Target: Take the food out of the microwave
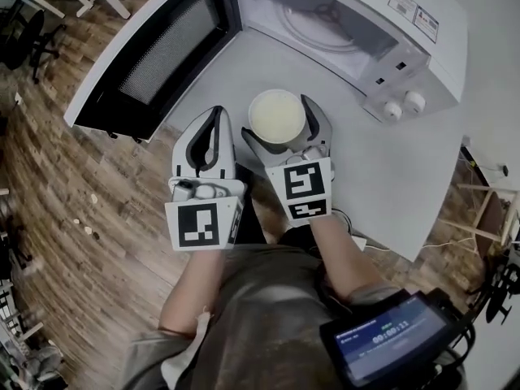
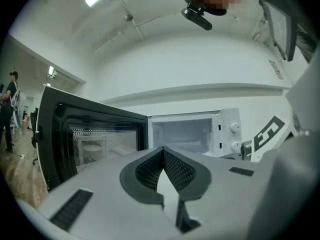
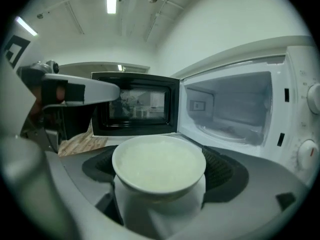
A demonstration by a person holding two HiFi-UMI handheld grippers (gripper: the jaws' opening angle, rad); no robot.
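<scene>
A white bowl of pale food (image 1: 277, 114) sits between the jaws of my right gripper (image 1: 280, 120), which is shut on it, over the white table just in front of the microwave (image 1: 406, 51). In the right gripper view the bowl (image 3: 159, 164) fills the space between the jaws, with the open cavity (image 3: 235, 109) behind it on the right. The cavity holds only its glass turntable (image 1: 321, 19). Just left of the bowl is my left gripper (image 1: 214, 120), shut and holding nothing. In the left gripper view its fingertips (image 2: 163, 151) meet, facing the open microwave (image 2: 182, 134).
The microwave door (image 1: 158, 51) stands swung wide open to the left, past the table's edge. The white table (image 1: 390, 177) runs right of the grippers. Below it is wood floor (image 1: 73, 242). A person (image 2: 7, 104) stands far off at the left.
</scene>
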